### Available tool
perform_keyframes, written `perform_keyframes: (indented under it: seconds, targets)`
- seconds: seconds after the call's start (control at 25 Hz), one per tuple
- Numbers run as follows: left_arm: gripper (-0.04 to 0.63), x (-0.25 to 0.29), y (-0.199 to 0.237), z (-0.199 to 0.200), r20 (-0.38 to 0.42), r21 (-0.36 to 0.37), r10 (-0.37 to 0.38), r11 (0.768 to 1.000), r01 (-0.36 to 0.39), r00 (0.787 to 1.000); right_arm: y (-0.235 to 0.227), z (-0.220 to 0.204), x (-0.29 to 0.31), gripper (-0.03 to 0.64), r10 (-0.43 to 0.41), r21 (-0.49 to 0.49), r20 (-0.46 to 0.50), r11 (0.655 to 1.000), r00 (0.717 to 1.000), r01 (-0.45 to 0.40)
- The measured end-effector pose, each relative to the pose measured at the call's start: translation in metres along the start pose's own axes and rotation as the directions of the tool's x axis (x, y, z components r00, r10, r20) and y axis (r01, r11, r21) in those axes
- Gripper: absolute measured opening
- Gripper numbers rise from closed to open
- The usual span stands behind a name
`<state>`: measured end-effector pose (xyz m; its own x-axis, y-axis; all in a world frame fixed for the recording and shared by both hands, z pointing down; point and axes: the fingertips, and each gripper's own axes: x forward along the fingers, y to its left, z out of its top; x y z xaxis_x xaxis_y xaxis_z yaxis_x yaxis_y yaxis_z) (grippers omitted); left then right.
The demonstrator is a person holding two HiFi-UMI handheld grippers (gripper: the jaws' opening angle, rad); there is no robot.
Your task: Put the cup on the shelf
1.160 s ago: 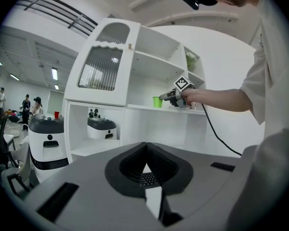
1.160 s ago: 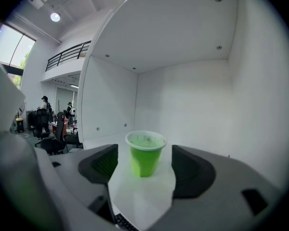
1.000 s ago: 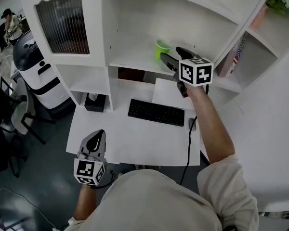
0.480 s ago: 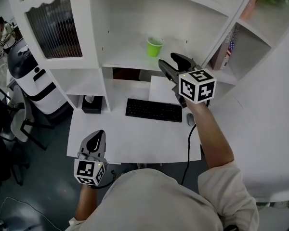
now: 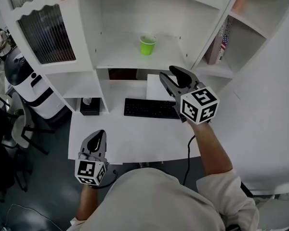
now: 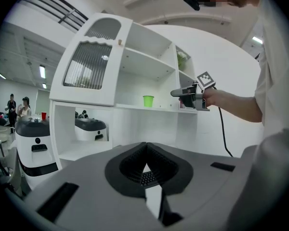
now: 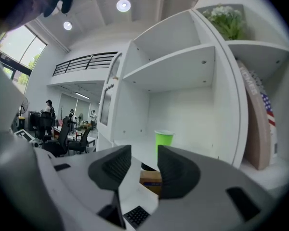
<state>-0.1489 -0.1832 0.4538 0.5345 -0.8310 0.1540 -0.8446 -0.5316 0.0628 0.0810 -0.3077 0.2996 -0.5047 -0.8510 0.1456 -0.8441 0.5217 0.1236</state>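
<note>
The green plastic cup (image 5: 147, 44) stands upright on the white shelf (image 5: 125, 59), ahead of and apart from the right gripper (image 5: 167, 72), whose empty jaws are closing; the left gripper (image 5: 98, 134) has its jaws pressed together.

The middle shelf (image 5: 120, 57) bay stands open toward you. Only the green cup (image 5: 147, 44) occupies it, upright near the centre, with bare board on either side and headroom under the upper board. Side walls close the bay left and right, and books (image 5: 220, 42) fill the compartment past the right wall. Your right claw (image 5: 169, 74), jaws closing on nothing, hangs before the bay above the keyboard (image 5: 149, 108), well apart from the cup. The worktop (image 5: 135, 138) in front of the keyboard gives free passage.
</note>
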Motion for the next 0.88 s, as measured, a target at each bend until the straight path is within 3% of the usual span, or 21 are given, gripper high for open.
perform_keyframes:
  seconds: [0.88]
  targets:
    - [0.0, 0.021, -0.029, 0.005, -0.013, 0.028, -0.057, 0.998, 0.057, 0.998, 0.004, -0.061, -0.097, 0.005, -0.073, 0.098, 0.028, 0.993, 0.997, 0.07]
